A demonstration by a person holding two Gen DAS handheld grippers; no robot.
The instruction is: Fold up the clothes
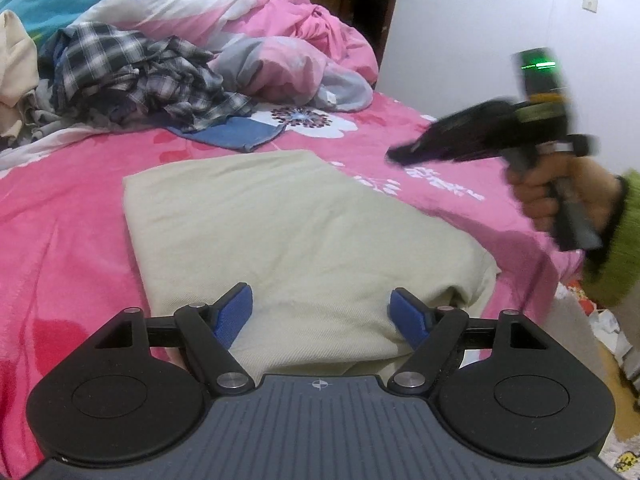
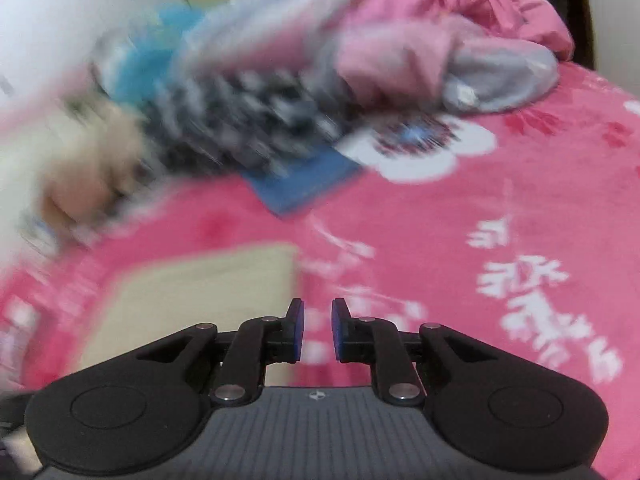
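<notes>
- Right in front of us, our left gripper (image 1: pixel 321 312) has its blue fingers (image 1: pixel 234 314) spread wide. They sit on either side of the near end of the folded cream cloth (image 1: pixel 280 232), and we cannot tell if they press it.
- The folded cream cloth lies flat on the pink flowery bed blanket (image 1: pixel 64 216).
- Our right gripper (image 2: pixel 318 330) is up in the air over the pink blanket, beside the cloth. Its fingers are almost shut, with a small gap and nothing between them.
- A hand (image 1: pixel 560 196) in a green fuzzy sleeve (image 1: pixel 624 240) holds it.
- Farther back, a black and white checked shirt (image 1: pixel 132 68) sits crumpled in a heap.
- A blue denim piece (image 1: pixel 236 134) lies under the shirt's edge.
- Behind them is a bunched pink and grey quilt (image 1: pixel 288 52).
</notes>
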